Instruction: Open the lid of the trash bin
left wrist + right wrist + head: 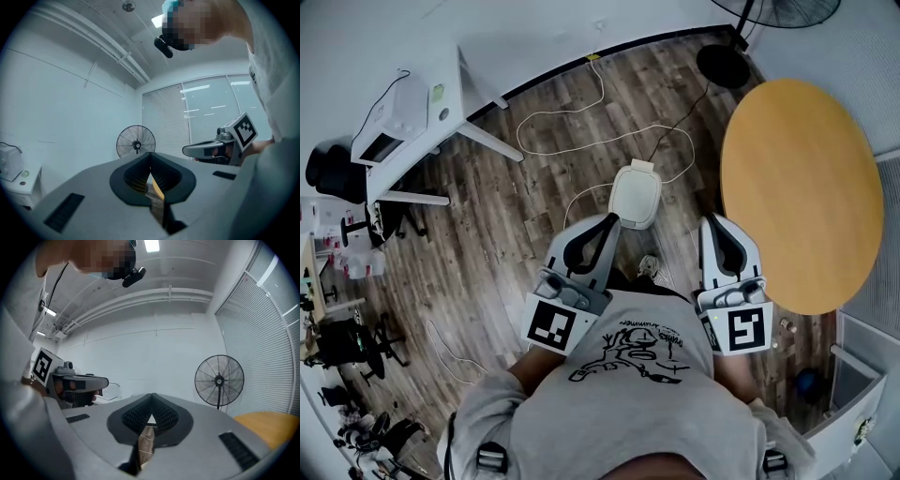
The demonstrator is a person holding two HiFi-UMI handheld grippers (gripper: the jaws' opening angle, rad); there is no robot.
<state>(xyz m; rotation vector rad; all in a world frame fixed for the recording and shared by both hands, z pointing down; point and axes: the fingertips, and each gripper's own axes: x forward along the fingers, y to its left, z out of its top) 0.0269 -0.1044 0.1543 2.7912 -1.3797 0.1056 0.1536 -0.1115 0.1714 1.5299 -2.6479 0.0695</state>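
The trash bin (635,195) is a small white bin with its lid down. It stands on the wooden floor just ahead of me in the head view. My left gripper (612,219) is held level, its tips just short of the bin's near left edge. In its own view the left gripper (150,154) has its jaws meeting with nothing between them. My right gripper (711,221) hangs to the right of the bin, apart from it. It is also shut and empty in the right gripper view (151,395). Neither gripper view shows the bin.
A round yellow-brown table (797,187) stands close on the right. A standing fan (219,379) and its dark base (722,66) are beyond it. A white cable (581,141) loops over the floor behind the bin. A white desk (412,122) stands at the left.
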